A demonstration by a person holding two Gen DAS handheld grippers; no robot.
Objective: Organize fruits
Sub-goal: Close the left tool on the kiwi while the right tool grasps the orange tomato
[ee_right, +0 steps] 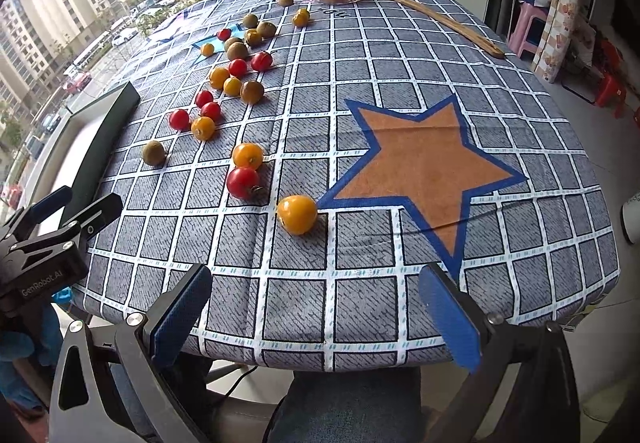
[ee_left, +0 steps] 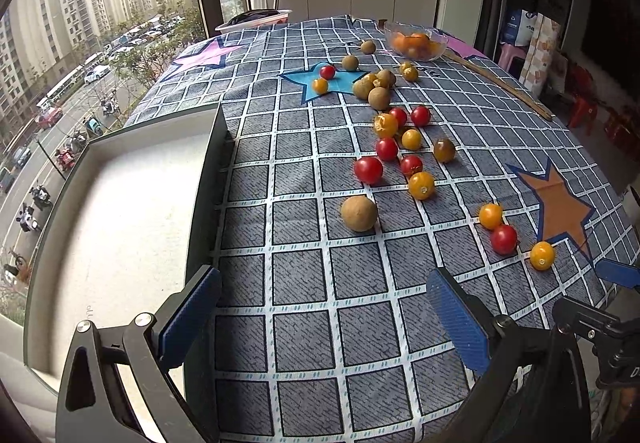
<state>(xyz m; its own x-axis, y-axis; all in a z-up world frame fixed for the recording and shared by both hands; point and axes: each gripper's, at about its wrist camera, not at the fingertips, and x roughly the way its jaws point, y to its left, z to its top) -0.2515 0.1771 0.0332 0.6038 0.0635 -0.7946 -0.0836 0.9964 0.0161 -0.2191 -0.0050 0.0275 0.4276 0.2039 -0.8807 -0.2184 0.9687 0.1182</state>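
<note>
The left gripper hangs low over the near edge of the surface, jaws wide and holding nothing. The right gripper does likewise, jaws wide and empty; its base is cut off by the bottom of the frame. Only a blue pad and black frame of each gripper show in the other's view.

The fruits lie loose in a scattered trail down the middle of the surface: red and yellow tomatoes and brown round ones. The nearest yellow tomato touches the tip of the orange star. A glass bowl at the far end holds orange fruit; what kind is hard to make out. A white tray with a dark rim sits at the left edge, partly cut off.

A checked grey-blue cloth with stars covers the surface. A wooden stick lies far right. A window on the left shows towers and a street.
</note>
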